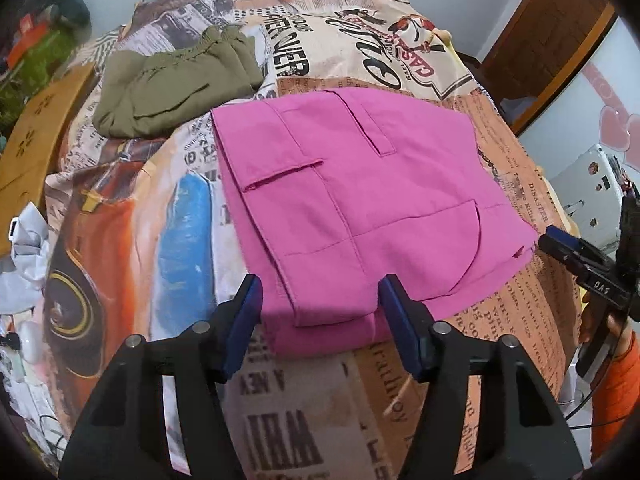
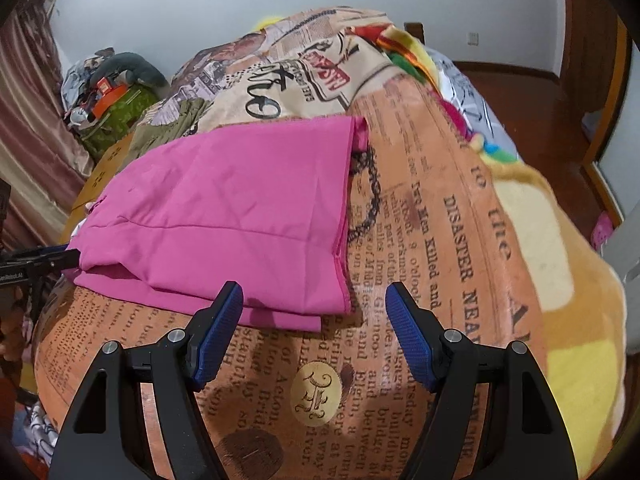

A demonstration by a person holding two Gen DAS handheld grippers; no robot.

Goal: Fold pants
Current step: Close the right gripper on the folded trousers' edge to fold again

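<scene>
The pink pants [image 1: 360, 200] lie folded into a flat rectangle on the newspaper-print bedspread [image 1: 304, 408]. They also show in the right wrist view [image 2: 224, 216]. My left gripper [image 1: 320, 296] is open and empty, just above the near edge of the pants. My right gripper [image 2: 314, 300] is open and empty at the near right corner of the folded pants. It also shows at the right edge of the left wrist view [image 1: 576, 252].
Folded olive-green pants [image 1: 176, 92] lie further back on the bed [image 2: 168, 128]. A cardboard box [image 1: 36, 140] stands at the left. Clutter and a plush toy [image 2: 120, 76] sit by the curtain. A yellow blanket [image 2: 560, 280] hangs at the right.
</scene>
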